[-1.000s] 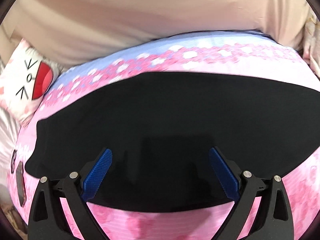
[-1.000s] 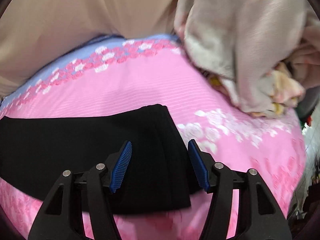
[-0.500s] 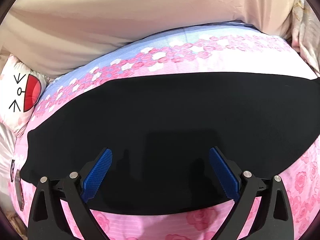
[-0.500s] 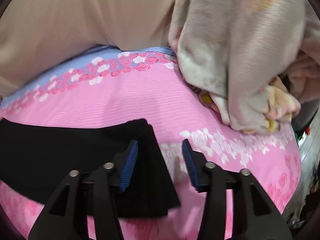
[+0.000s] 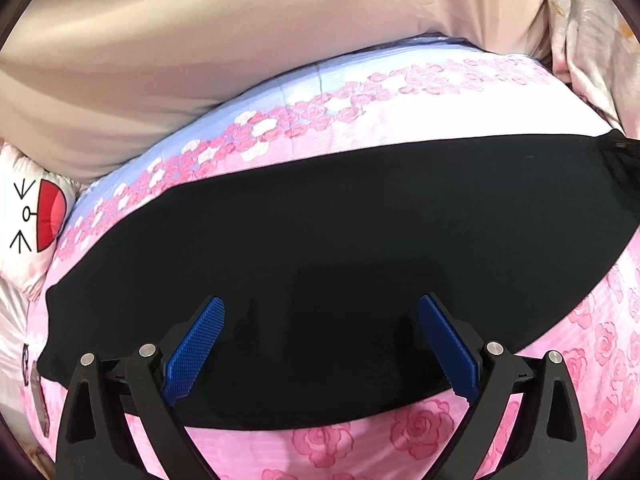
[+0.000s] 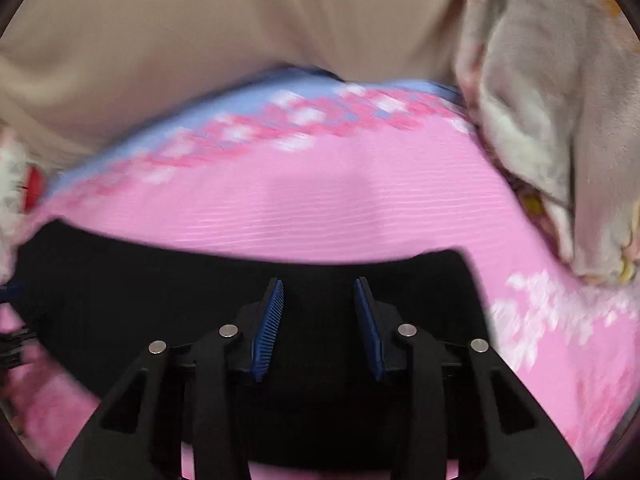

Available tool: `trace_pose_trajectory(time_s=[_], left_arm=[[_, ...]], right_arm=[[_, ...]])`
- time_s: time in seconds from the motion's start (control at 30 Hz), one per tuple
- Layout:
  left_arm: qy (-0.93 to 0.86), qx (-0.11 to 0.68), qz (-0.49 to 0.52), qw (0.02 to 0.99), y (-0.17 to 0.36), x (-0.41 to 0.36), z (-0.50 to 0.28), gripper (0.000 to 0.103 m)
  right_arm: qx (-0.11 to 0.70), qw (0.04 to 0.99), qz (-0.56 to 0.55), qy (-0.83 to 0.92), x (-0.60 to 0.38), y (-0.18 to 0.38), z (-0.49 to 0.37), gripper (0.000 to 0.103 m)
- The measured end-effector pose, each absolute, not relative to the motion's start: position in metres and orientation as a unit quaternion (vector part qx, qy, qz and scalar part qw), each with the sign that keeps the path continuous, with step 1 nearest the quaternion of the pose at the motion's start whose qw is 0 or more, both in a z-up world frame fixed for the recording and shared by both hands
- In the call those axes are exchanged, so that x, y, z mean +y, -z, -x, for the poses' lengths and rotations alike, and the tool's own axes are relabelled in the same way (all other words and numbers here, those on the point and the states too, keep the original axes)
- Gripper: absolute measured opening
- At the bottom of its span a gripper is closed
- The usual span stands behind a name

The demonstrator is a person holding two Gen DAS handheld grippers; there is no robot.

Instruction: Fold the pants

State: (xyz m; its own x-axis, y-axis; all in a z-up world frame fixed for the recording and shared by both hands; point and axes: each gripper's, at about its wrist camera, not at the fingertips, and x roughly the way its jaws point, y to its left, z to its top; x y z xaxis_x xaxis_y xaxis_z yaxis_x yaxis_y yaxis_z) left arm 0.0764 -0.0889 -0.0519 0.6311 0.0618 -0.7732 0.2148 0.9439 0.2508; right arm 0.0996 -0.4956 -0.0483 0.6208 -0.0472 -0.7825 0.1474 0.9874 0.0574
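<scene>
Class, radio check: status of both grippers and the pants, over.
Left gripper open above the black pants. Right gripper closing over their end, nothing pinched yet. Pants flat on the pink bedspread. Crumpled blanket alongside, clear.

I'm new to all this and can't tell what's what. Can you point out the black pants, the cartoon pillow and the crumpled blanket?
black pants (image 5: 360, 240): left wrist view, middle of the fabric.
cartoon pillow (image 5: 48, 216): left wrist view, red mouth.
crumpled blanket (image 6: 552, 120): right wrist view, grey fold.
</scene>
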Motion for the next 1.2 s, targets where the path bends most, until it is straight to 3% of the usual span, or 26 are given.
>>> trace_pose_trajectory(time_s=[0.07, 0.1, 0.17, 0.3, 0.47, 0.53, 0.6, 0.73, 0.97, 1.0, 1.03, 1.1, 1.2], left_arm=[[0.036, 0.425, -0.161, 0.89, 0.049, -0.084, -0.076, 0.096], [0.032, 0.426, -0.158, 0.89, 0.048, -0.081, -0.076, 0.096], [0.02, 0.428, -0.151, 0.891, 0.047, -0.071, -0.078, 0.096], [0.01, 0.436, -0.137, 0.889, 0.052, -0.062, -0.084, 0.096], [0.014, 0.438, -0.142, 0.887, 0.056, -0.065, -0.086, 0.096], [0.017, 0.436, -0.147, 0.888, 0.055, -0.066, -0.084, 0.096], [0.018, 0.431, -0.152, 0.889, 0.055, -0.067, -0.082, 0.096], [0.025, 0.434, -0.145, 0.889, 0.057, -0.068, -0.082, 0.096], [0.029, 0.43, -0.144, 0.891, 0.054, -0.067, -0.079, 0.096], [0.027, 0.43, -0.144, 0.891, 0.054, -0.066, -0.079, 0.096], [0.025, 0.428, -0.142, 0.892, 0.052, -0.064, -0.079, 0.096], [0.021, 0.426, -0.137, 0.894, 0.05, -0.061, -0.079, 0.096], [0.021, 0.423, -0.13, 0.896, 0.047, -0.057, -0.079, 0.096]], right_arm=[[0.423, 0.899, -0.093, 0.067, -0.525, 0.053, -0.107, 0.004], [0.425, 0.895, -0.112, 0.076, -0.537, 0.052, -0.108, 0.0], [0.411, 0.897, -0.142, 0.086, -0.543, 0.043, -0.099, 0.0], [0.394, 0.912, -0.09, 0.074, -0.496, 0.023, -0.073, 0.013], [0.425, 0.899, -0.056, 0.09, -0.492, 0.057, -0.053, 0.014], [0.42, 0.895, -0.107, 0.106, -0.512, 0.053, -0.043, 0.014], [0.408, 0.899, -0.101, 0.125, -0.511, 0.04, -0.033, 0.02], [0.433, 0.89, -0.054, 0.131, -0.495, 0.052, -0.023, 0.021], [0.392, 0.898, -0.116, 0.164, -0.515, 0.031, 0.01, 0.023], [0.387, 0.898, -0.122, 0.169, -0.516, 0.027, 0.016, 0.032], [0.381, 0.9, -0.129, 0.171, -0.518, 0.023, 0.024, 0.052], [0.368, 0.901, -0.138, 0.182, -0.524, 0.021, 0.034, 0.076], [0.37, 0.9, -0.141, 0.183, -0.529, 0.023, 0.044, 0.075]])
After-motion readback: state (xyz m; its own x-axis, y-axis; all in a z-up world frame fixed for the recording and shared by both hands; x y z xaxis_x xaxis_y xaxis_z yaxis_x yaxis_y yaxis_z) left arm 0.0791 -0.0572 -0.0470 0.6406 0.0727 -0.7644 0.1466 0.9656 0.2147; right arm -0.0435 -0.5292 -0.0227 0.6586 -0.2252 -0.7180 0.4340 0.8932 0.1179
